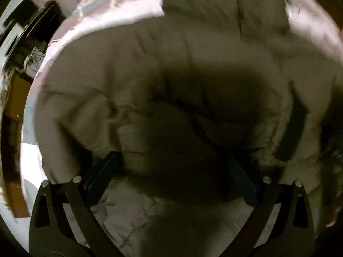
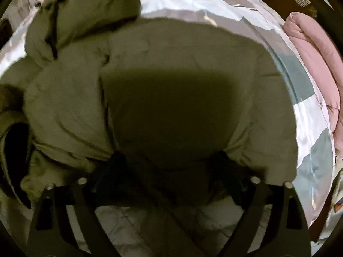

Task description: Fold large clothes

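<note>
The olive coat (image 2: 171, 81) lies partly folded on the bed (image 2: 214, 6), hood at upper left. Both the left gripper (image 1: 171, 175) and the right gripper (image 2: 169, 171) stand wide, pressing into padding, gripping nothing; further folds likely remain

Right gripper (image 2: 171, 171) points steeply down at an olive-green padded jacket (image 2: 171, 64) spread over a bed. Jaws stand wide apart; both fingers (image 2: 113, 165) press into the jacket's near edge, with a bulge of fabric between them. Whether the pads grip it cannot be told. The jacket's hood (image 2: 85, 10) lies ahead and to the left of the gripper. A grey-and-white patterned bedsheet (image 2: 310, 128) shows to the right and beyond. A folded pink quilt (image 2: 317, 68) lies far right, on the sheet's edge.
</note>
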`<state>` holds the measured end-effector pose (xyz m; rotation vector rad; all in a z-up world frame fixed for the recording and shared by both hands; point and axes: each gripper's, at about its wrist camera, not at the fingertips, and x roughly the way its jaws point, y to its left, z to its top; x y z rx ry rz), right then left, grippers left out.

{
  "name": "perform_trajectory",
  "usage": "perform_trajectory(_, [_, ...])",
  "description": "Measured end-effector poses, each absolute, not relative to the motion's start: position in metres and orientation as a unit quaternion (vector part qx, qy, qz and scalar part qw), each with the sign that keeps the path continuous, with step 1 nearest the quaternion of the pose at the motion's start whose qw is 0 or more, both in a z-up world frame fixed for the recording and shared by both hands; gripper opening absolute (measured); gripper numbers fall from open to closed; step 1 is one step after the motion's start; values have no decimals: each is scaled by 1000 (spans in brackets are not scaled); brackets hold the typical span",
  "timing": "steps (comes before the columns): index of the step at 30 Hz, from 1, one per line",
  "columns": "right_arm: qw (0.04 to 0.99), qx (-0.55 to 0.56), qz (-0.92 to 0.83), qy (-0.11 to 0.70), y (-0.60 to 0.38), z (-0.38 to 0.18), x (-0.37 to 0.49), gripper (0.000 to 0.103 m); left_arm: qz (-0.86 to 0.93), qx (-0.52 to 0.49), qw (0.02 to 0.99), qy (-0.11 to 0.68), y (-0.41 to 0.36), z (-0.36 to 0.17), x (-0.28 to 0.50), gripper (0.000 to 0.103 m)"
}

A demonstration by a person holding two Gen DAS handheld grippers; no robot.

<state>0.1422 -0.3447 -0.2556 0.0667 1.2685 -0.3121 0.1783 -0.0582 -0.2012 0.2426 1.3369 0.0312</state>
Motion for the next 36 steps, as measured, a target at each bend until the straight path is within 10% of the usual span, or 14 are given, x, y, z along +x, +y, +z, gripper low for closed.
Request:
perform_trajectory(21, [814, 151, -58, 558, -362, -183, 123, 92, -22, -58, 801, 595, 59, -83, 107, 101])
perform_trajectory(36, [858, -124, -172, 468, -249, -132, 451, 95, -58, 6, 776, 627, 39, -109, 112, 101])
